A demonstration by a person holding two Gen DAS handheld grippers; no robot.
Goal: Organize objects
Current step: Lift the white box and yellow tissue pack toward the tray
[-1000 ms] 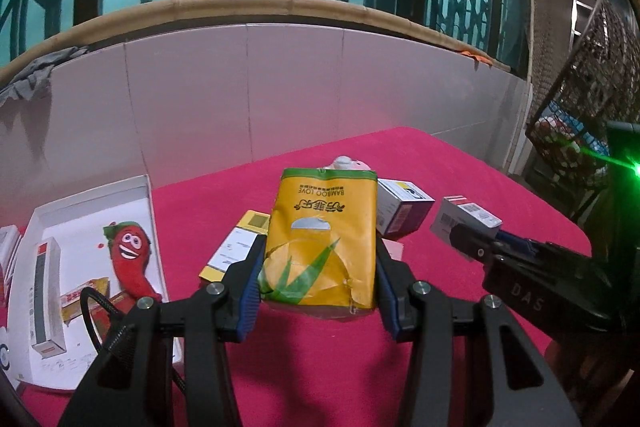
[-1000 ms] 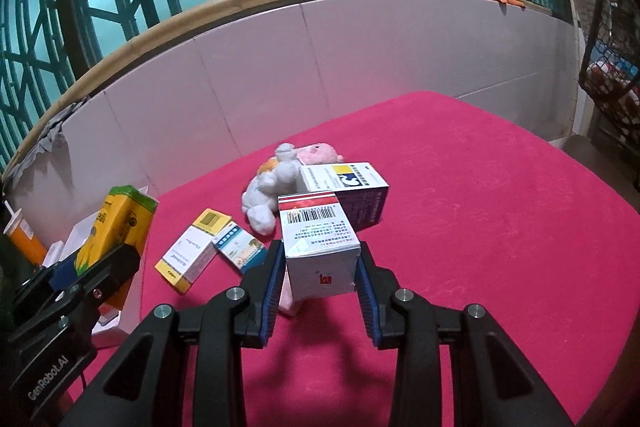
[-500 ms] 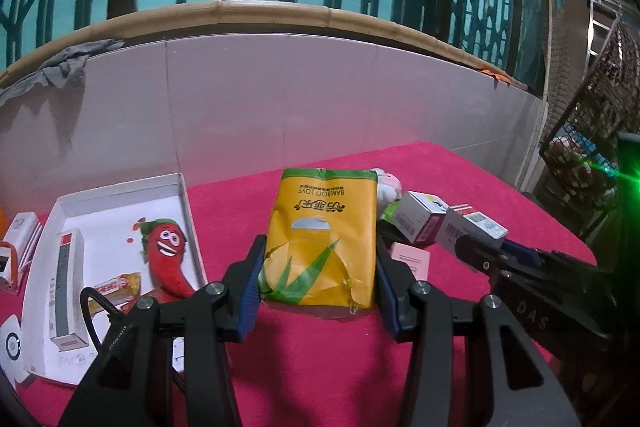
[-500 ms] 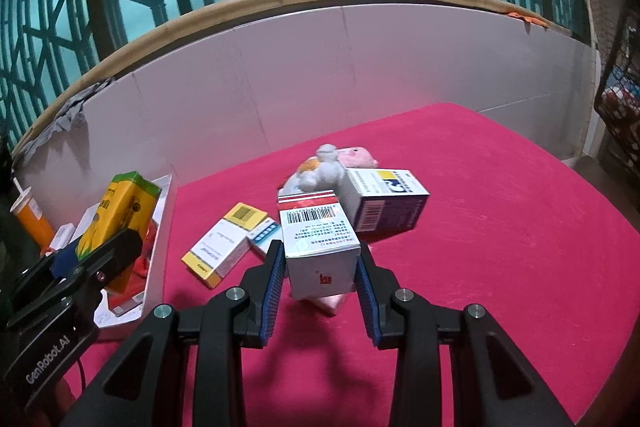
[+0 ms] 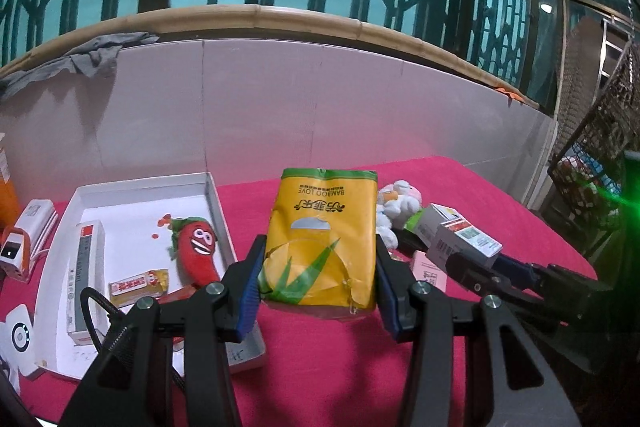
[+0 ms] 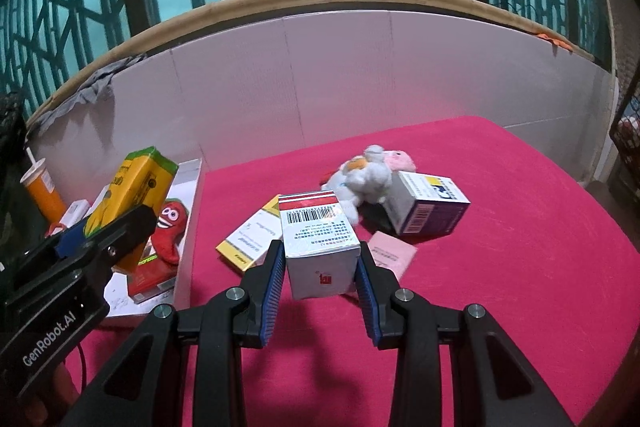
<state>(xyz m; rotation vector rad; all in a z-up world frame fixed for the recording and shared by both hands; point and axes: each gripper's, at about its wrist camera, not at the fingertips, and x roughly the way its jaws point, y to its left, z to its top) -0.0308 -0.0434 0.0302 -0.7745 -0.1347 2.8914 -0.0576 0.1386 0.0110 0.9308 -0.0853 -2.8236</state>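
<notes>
My left gripper (image 5: 318, 277) is shut on a yellow tissue pack (image 5: 324, 235) with green leaves, held above the pink table. To its left lies an open white box (image 5: 140, 187) holding a red chilli plush (image 5: 196, 251), a long white carton and a small snack bar. My right gripper (image 6: 320, 267) is shut on a white medicine box (image 6: 318, 235) with a red stripe and barcode. In the right wrist view the left gripper with the yellow pack (image 6: 128, 195) hangs over the white box. Beyond lie a yellow-and-white box (image 6: 250, 237), a pink card (image 6: 390, 253), a purple-and-white box (image 6: 428, 207) and a white plush (image 6: 368, 175).
An orange cup (image 6: 42, 191) with a straw and small white devices (image 5: 24, 235) stand left of the white box. A pale wall panel (image 6: 320, 79) backs the table. A wire basket (image 5: 600, 147) hangs at the right. The pink cloth (image 6: 500, 287) is bare at the right.
Both grippers moved left, each keeping its load. The white box with the chilli plush has come closer to the centre in the left view, and the loose boxes have slid right.
</notes>
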